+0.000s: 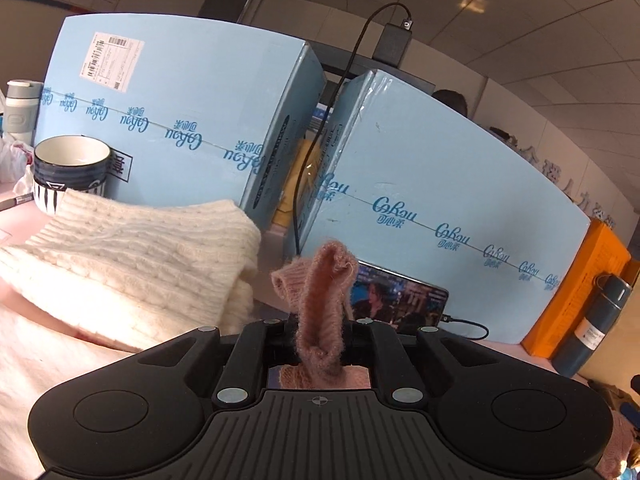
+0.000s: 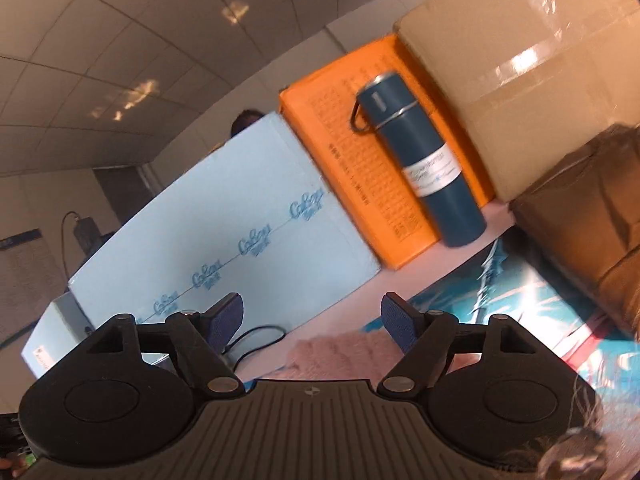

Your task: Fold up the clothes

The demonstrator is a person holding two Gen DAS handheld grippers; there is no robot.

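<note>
My left gripper (image 1: 320, 328) is shut on a fold of a fuzzy pink knit garment (image 1: 324, 304), which sticks up between the fingers. A folded cream cable-knit sweater (image 1: 132, 256) lies just left of it on the pink table cover. My right gripper (image 2: 312, 320) is open and empty, with blue pads (image 2: 228, 316) apart. It hovers above part of the pink garment (image 2: 340, 352), which lies on the table below and between the fingers.
Light blue cartons (image 1: 168, 120) (image 2: 240, 232) wall off the back. A phone (image 1: 400, 296) with a cable leans against one. Striped mugs (image 1: 68, 172) stand at the left. A blue flask (image 2: 424, 164), an orange box (image 2: 360, 168) and brown cartons (image 2: 520, 72) stand at the right.
</note>
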